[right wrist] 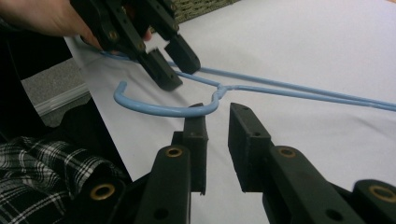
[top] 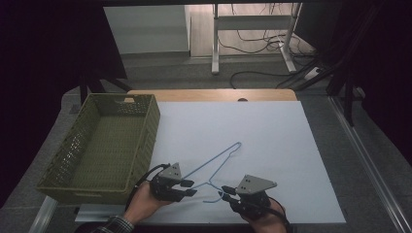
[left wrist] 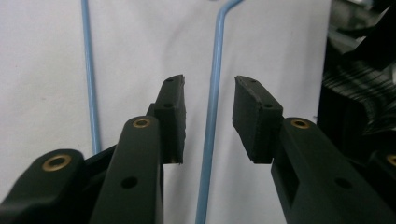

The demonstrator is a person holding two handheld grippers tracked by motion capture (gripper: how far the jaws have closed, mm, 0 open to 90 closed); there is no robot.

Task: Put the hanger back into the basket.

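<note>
A light blue wire hanger (top: 238,144) lies flat on the white board (top: 272,136), its hook toward the front edge. My left gripper (top: 191,187) is open and straddles one of the hanger's wires (left wrist: 212,107) near the neck; the pads do not touch it. A second wire (left wrist: 89,79) runs to the left of the jaws. My right gripper (top: 226,191) is open, just behind the curved hook (right wrist: 161,110), with nothing between its pads. The left gripper (right wrist: 173,63) also appears ahead in the right gripper view, over the hanger's neck.
A green woven basket (top: 145,141) stands empty along the board's left edge. Bare wood of the table (top: 209,94) borders the board at the back. A plaid sleeve (right wrist: 42,168) is close to the right gripper. Desk legs and cables lie on the floor beyond.
</note>
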